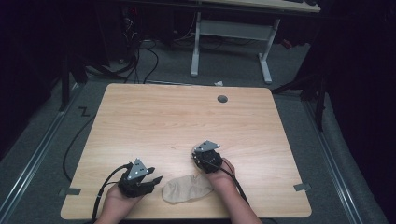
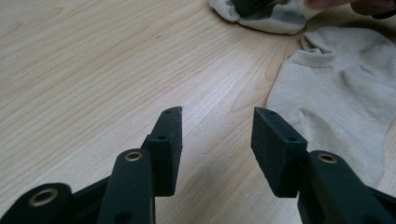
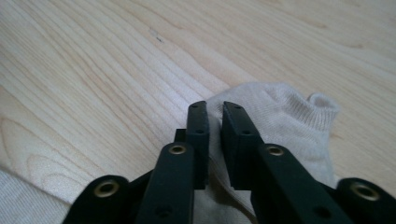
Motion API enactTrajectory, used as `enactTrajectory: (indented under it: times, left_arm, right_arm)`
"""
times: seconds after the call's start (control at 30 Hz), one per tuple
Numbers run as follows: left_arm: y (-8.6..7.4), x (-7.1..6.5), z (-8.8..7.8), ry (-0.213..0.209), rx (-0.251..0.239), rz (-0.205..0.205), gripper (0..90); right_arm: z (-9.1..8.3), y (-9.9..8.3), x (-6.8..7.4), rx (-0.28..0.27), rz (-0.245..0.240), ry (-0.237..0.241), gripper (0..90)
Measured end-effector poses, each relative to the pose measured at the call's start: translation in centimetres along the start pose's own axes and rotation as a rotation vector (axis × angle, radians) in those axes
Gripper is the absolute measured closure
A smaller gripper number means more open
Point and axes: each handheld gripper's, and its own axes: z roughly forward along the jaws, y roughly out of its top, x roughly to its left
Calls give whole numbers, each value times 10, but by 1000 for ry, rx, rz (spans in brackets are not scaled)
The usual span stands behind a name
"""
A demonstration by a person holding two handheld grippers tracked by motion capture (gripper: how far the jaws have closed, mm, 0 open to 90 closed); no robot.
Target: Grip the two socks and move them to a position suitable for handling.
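Note:
A beige ankle sock (image 1: 187, 189) lies flat near the table's front edge, between my two grippers. My left gripper (image 1: 155, 180) rests just left of it; its jaws (image 2: 217, 114) stand open over bare wood, with that sock (image 2: 336, 102) to their right. My right gripper (image 1: 205, 158) points down at the table behind the sock. Its jaws (image 3: 214, 109) are shut on a fold of a second beige sock (image 3: 280, 116), whose cuff lies beyond them. In the left gripper view, this second sock (image 2: 275, 16) is bunched at the top edge under the other gripper.
The wooden table (image 1: 177, 116) has a round cable hole (image 1: 222, 98) at its back right. A white desk frame (image 1: 231, 28) and cables (image 1: 140, 51) stand on the floor behind. Grey tape tabs (image 1: 69, 191) mark the front corners.

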Motion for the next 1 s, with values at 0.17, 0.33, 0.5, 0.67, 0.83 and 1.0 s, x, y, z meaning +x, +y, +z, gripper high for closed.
enactTrajectory:
  times: [0.17, 0.33, 0.5, 0.67, 0.83, 1.0]
  left_arm:
    - [0, 0, 1, 0, 2, 0, 537]
    - [0, 0, 1, -1, 2, 0, 535]
    - [0, 0, 1, -2, 4, 1, 534]
    - [0, -1, 1, -2, 7, 4, 533]
    - [0, 0, 1, -1, 7, 4, 532]
    - [0, -1, 1, 0, 6, 5, 532]
  right_arm:
    - [-10, 2, 0, -42, 1, -10, 834]
    - [-17, 1, -4, -70, 11, -2, 834]
    - [-25, 1, -6, -97, 17, -5, 834]
    - [-30, 0, -9, -113, 28, -3, 834]
    - [-33, -1, -12, -122, 45, 0, 834]
    - [-35, -2, -15, -131, 58, -1, 834]
